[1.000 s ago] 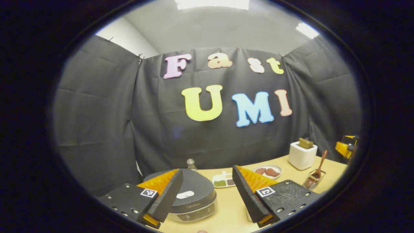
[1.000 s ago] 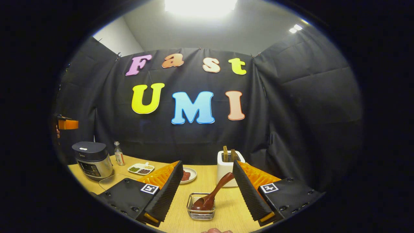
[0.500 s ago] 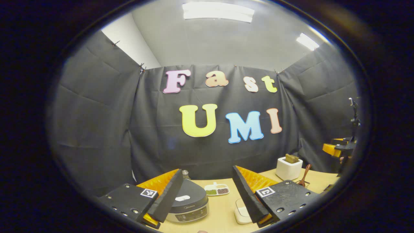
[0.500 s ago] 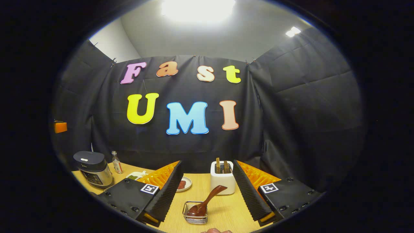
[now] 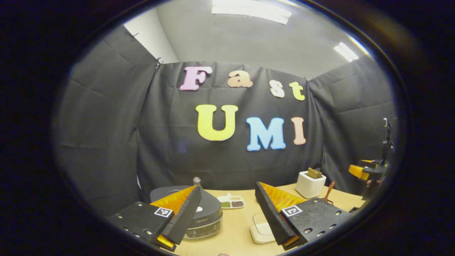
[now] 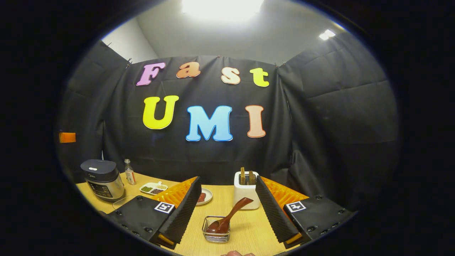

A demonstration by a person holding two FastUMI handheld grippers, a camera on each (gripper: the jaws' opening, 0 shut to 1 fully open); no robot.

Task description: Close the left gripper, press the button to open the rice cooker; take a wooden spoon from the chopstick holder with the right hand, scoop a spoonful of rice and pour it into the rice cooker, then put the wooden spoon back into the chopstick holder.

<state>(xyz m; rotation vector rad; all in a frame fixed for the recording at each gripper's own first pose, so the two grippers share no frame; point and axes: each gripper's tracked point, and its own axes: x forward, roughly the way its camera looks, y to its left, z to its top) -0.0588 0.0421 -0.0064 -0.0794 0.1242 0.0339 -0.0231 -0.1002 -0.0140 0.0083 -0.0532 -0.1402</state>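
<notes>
Rice cooker (image 6: 102,179) at the table's (image 6: 249,231) far left, bottle (image 6: 129,172) just right of it, then divided dish (image 6: 153,188). Wooden spoon (image 6: 227,218) leaning in the chopstick holder (image 6: 216,234) up front, toaster (image 6: 246,193) behind.

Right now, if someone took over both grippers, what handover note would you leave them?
Left gripper: open, above the table, holding nothing.
Right gripper: open, empty, facing the wire holder.
Rice cooker: lid shut, button unpressed.
Wooden spoon: resting in the wire holder, handle leaning toward the white toaster.
Done: nothing.
Left: close left gripper, press button, take spoon, scoop rice, pour, return spoon.
</notes>
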